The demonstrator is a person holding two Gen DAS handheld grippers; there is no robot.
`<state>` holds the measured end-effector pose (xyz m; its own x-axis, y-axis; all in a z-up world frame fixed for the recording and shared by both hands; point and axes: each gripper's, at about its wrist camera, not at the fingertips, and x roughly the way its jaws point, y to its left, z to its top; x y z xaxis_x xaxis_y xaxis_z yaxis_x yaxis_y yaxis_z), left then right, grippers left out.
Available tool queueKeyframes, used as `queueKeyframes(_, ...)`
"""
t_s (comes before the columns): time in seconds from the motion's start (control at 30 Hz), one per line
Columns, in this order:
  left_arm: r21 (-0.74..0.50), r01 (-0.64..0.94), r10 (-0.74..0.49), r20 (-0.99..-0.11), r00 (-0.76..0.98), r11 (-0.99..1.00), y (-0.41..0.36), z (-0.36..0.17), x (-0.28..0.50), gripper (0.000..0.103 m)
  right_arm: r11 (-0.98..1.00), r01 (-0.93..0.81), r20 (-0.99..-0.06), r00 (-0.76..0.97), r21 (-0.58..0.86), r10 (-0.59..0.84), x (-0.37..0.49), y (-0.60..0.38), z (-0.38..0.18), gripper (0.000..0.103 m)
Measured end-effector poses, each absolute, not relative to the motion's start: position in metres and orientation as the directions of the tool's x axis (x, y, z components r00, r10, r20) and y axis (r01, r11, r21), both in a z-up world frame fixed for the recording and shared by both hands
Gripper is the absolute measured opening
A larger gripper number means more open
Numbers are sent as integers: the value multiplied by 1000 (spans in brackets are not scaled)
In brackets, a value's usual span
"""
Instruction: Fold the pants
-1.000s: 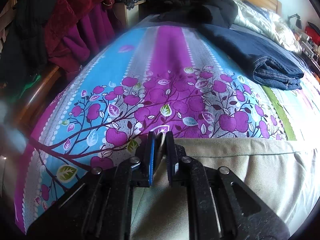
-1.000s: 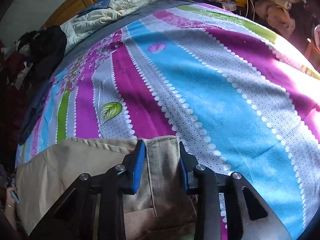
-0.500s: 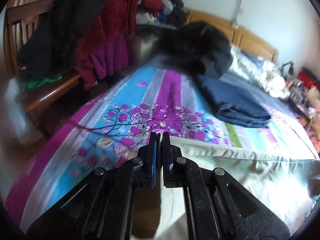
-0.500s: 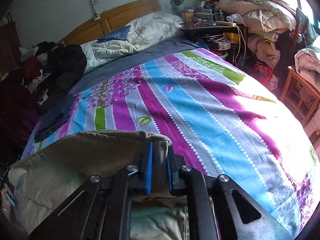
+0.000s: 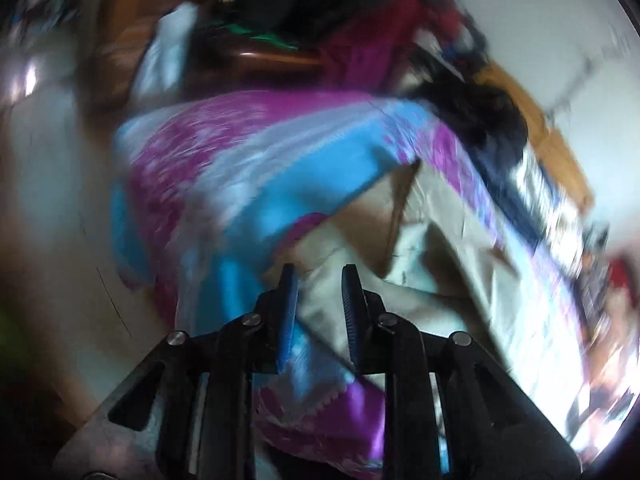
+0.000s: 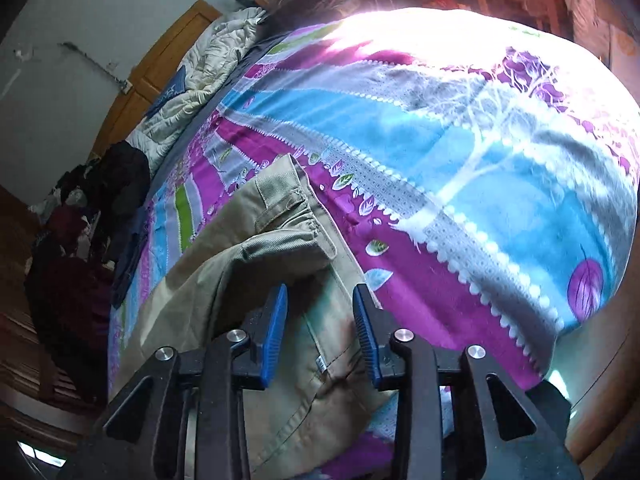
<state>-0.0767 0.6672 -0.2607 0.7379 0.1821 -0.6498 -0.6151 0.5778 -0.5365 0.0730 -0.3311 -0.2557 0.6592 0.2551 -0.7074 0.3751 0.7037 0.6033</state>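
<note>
The khaki pants are lying in a loose heap on the striped floral bedsheet, near the bed's edge. In the right wrist view the waistband end sits furthest from the cam, belt loop showing, w/ one layer flopped over another, so there's a rough fold in place but it's not tidy.

Right gripper: blue pads spread wide apart, nothing pinched, hovering just over the cloth. Left gripper: jaws also parted, cloth seen in the gap but it looks like it's lying below, not clamped. Blur is heavy there tho, so I can't be 100% sure on contact.

Step-wise, imo this is the gap between folds: cloth let go, both claws free. The next move calls for picking a fresh grab spot, prob both ends of one edge, closing on all the layers there, then lifting together so the heap doesn't slide apart.

View diffs: right cam is sharp and gives seams, a small tag on the cloth and the quilt by the wooden headboard. Left cam is smeared but shows the other side: a dark fold crease in the pants, the sheet hanging off the bed edge, and a clothes pile on wooden furniture beyond.
</note>
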Motion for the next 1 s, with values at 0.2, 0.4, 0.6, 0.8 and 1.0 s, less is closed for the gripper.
queueKeyframes(0.2,-714,-596,-3,-642,767,368,676,-237,-56,60,528,385,-626,661,757,415,75,-313,-263,65)
queueKeyframes(0.4,-648,-700,-150,-757,636,299,680,-227,10,61,488,389,-613,627,781,481,99,-283,-262,81)
queueKeyframes(0.6,-591,-788,-274,-797,538,175,695,-248,38,63,519,361,-615,621,775,486,105,-270,-251,81)
queueKeyframes(0.8,-549,-818,-327,-816,477,175,690,-251,29,50,562,315,-614,619,765,489,101,-270,-248,66)
queueKeyframes(1.0,-621,-765,-340,-766,546,170,682,-265,2,3,626,292,-648,601,723,468,98,-267,-253,62)
